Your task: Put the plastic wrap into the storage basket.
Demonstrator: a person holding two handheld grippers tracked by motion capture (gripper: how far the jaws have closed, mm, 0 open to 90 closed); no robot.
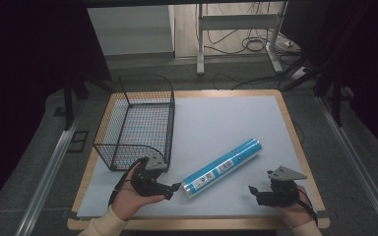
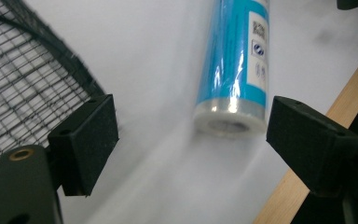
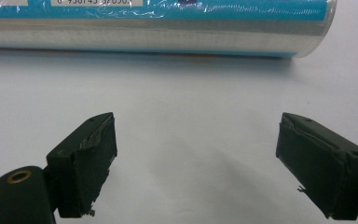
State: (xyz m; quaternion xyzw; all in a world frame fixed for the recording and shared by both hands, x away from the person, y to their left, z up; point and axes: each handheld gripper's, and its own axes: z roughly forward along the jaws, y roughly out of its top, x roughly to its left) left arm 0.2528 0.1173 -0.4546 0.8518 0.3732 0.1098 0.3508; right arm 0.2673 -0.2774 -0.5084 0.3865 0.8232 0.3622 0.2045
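A long blue-wrapped roll (image 1: 224, 167) with white labels lies slantwise on the white mat, its near end low and left. My left gripper (image 1: 174, 189) sits just left of that end, held in a hand. In the left gripper view the jaws (image 2: 193, 135) stand open, and the roll's hollow end (image 2: 230, 121) lies on the mat a little beyond them, touching neither pad. My right gripper (image 1: 252, 192) rests near the front right of the mat, apart from the roll. In the right gripper view it (image 3: 196, 158) is open over bare mat, with the roll (image 3: 144, 32) lying crosswise ahead.
A black wire basket (image 1: 128, 128) stands at the mat's left, close behind my left hand; its mesh (image 2: 23, 88) is at the left of the left gripper view. The wooden table edge (image 1: 197, 223) runs along the front. Desk legs and cables (image 1: 256, 42) lie on the floor beyond.
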